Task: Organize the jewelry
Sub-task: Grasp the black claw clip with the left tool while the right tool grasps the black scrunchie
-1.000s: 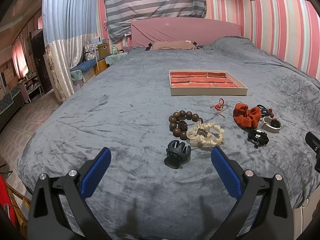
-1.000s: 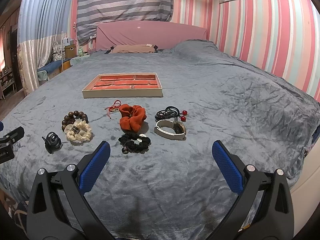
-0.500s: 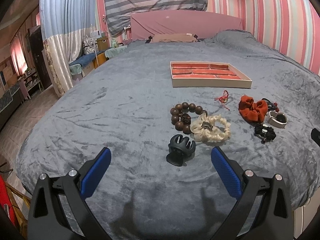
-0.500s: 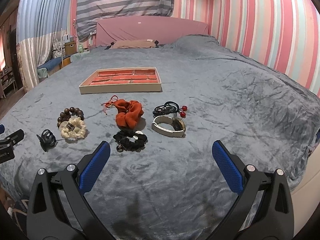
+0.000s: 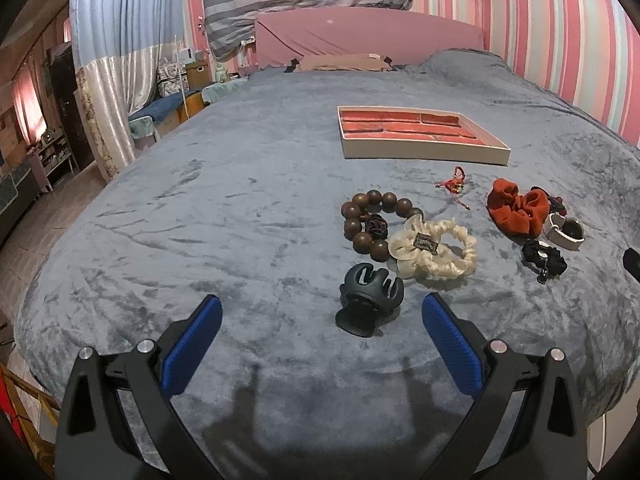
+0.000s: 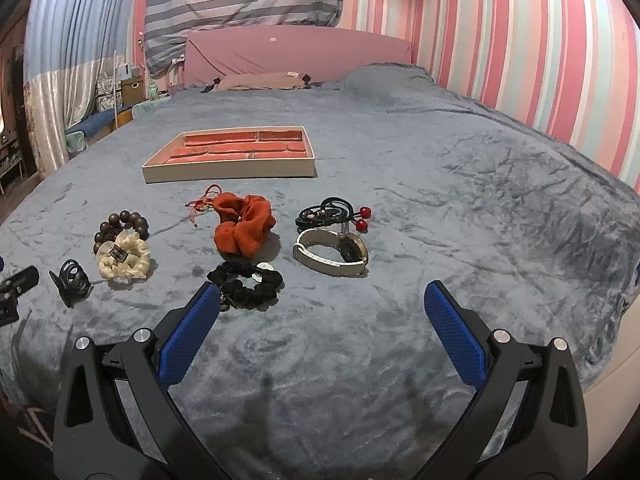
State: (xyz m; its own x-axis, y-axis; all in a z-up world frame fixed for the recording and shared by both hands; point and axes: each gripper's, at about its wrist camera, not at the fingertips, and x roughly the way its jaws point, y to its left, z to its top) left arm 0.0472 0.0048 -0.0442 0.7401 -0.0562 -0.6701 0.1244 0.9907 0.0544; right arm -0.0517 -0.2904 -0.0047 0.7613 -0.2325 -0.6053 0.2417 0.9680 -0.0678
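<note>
Jewelry lies scattered on the grey bedspread (image 5: 200, 220), none of it in the red-lined tray (image 5: 420, 154) at my 12 o'clock. Both tools stand spread wide and hold nothing. My left gripper (image 5: 322, 322) hovers with the black claw clip (image 5: 370, 298) at 1 o'clock: rigid plastic, light, probably slick, so I'd pinch across its hinged body. At 12 o'clock from my right gripper (image 6: 320, 304) lies the watch (image 6: 332, 254), heavier; I'd take its strap, not the face. The black scrunchie (image 6: 250, 288) at 10 o'clock is soft and forgiving anywhere.
</note>
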